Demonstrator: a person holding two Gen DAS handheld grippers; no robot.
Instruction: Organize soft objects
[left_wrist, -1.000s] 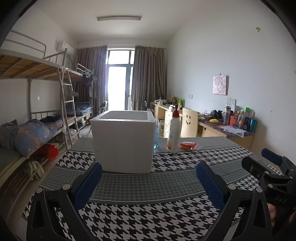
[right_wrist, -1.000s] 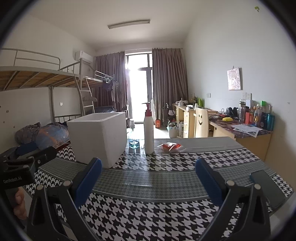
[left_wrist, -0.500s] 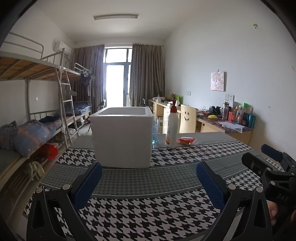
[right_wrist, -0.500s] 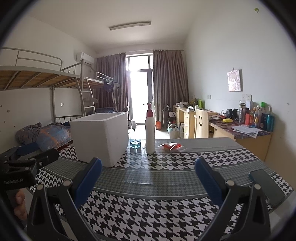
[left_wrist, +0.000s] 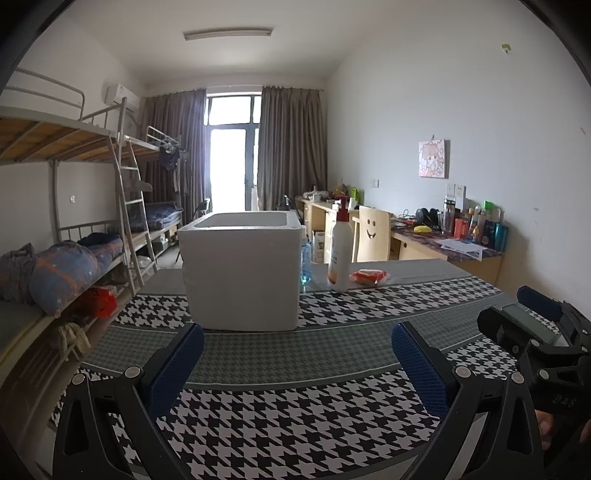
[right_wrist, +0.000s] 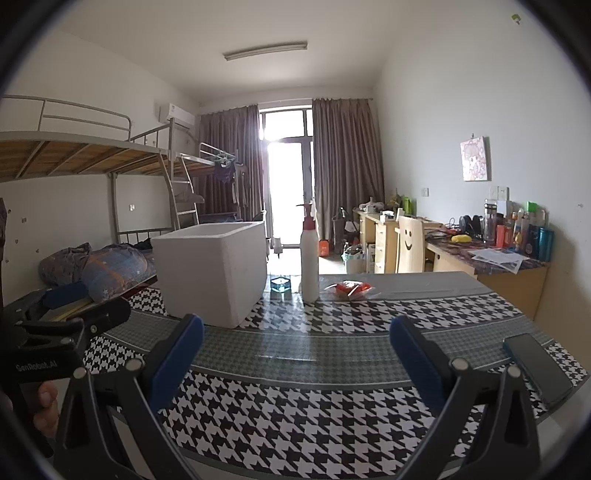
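Observation:
A white foam box (left_wrist: 242, 273) (right_wrist: 212, 271) stands open-topped on the houndstooth tablecloth (left_wrist: 295, 424) (right_wrist: 295, 406). To its right are a white pump bottle (left_wrist: 340, 251) (right_wrist: 309, 264) and a red soft packet in clear wrap (left_wrist: 369, 277) (right_wrist: 349, 288). My left gripper (left_wrist: 297, 363) hovers open over the near table, well short of the box, nothing between its blue pads. My right gripper (right_wrist: 295, 354) is open too, empty, facing the bottle and packet from a distance. Each gripper shows at the edge of the other's view.
A small blue glass container (right_wrist: 280, 285) sits behind the box. A dark phone (right_wrist: 537, 367) lies at the table's right edge. Bunk beds (left_wrist: 74, 206) stand left, a cluttered desk (left_wrist: 454, 243) and smiley-face chair (left_wrist: 373, 236) right.
Both views have tilted slightly, so the box, bottle and packet sit a little higher in frame. Both grippers remain open and empty.

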